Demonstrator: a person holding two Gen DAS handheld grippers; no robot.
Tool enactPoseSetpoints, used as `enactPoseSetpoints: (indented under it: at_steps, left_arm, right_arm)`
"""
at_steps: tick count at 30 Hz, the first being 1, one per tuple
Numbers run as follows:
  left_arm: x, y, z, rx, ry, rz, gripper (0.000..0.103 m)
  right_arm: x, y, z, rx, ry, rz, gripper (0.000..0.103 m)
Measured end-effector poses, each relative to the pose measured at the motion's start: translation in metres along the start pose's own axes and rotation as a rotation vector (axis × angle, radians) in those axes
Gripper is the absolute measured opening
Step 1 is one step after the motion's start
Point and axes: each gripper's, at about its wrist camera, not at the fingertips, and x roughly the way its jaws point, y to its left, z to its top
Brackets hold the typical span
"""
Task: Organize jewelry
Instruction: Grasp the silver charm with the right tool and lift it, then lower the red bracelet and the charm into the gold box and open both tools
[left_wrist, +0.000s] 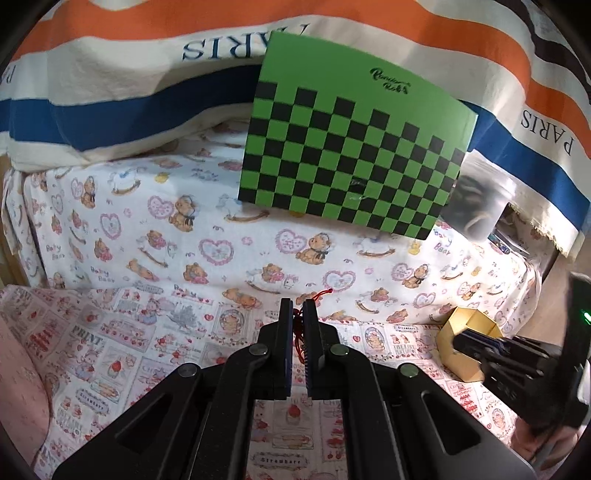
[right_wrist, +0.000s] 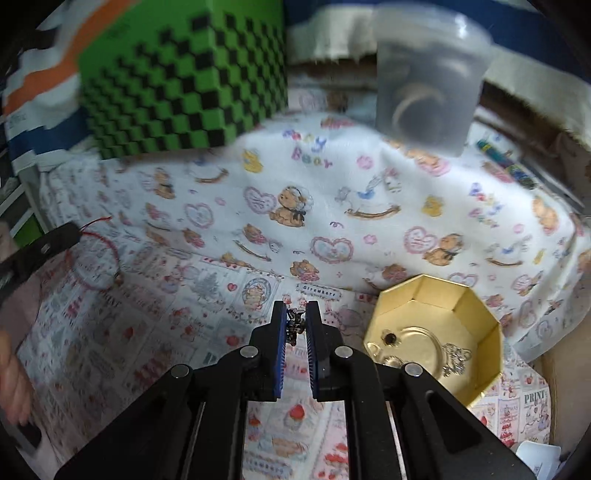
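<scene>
My left gripper (left_wrist: 298, 308) is shut on a red string bracelet (left_wrist: 300, 325); its cord end sticks out past the fingertips. In the right wrist view the bracelet (right_wrist: 96, 258) hangs as a loop from the left gripper (right_wrist: 72, 233) at the far left. My right gripper (right_wrist: 296, 312) is shut on a small dark metal jewelry piece (right_wrist: 295, 325), just left of an open gold octagonal box (right_wrist: 476, 314). Silver jewelry (right_wrist: 456, 360) and a small ring lie inside the box. In the left wrist view the box (left_wrist: 467, 325) sits at right with the right gripper (left_wrist: 465, 341) in front of it.
A green and black checkered box (left_wrist: 354, 147) stands at the back on the bear-print cloth (left_wrist: 184, 229). A translucent plastic cup (right_wrist: 428, 81) lies on its side at the back right. A striped PARIS cloth (left_wrist: 147, 74) hangs behind. Strawberry-print cloth (right_wrist: 147, 350) covers the front.
</scene>
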Motion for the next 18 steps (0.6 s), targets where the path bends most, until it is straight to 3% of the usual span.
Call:
enactPoseSetpoints:
  at_steps: [5,10,12,15,18]
  left_arm:
    - [-0.003,0.000,0.001,-0.017,-0.003,-0.030,0.004]
    - [-0.004,-0.014,-0.003,0.048,-0.007,-0.035,0.004]
    - [0.000,-0.019,-0.006,0.066,0.007,-0.034,0.004]
    - [0.001,-0.025,-0.009,0.089,0.014,-0.033,0.004]
    - [-0.011,-0.034,-0.005,0.096,-0.015,-0.069,0.004]
  right_arm:
    - [-0.039,-0.006,-0.017,0.010,-0.135,0.018,0.011]
    - [-0.066,-0.031,-0.024,0.096,-0.254,0.022,0.011]
    - [-0.069,-0.050,-0.026,0.169,-0.283,0.004,0.011]
    - [-0.069,-0.075,-0.031,0.263,-0.274,0.042,0.011]
    - [-0.079,-0.093,-0.035,0.288,-0.309,0.017,0.011]
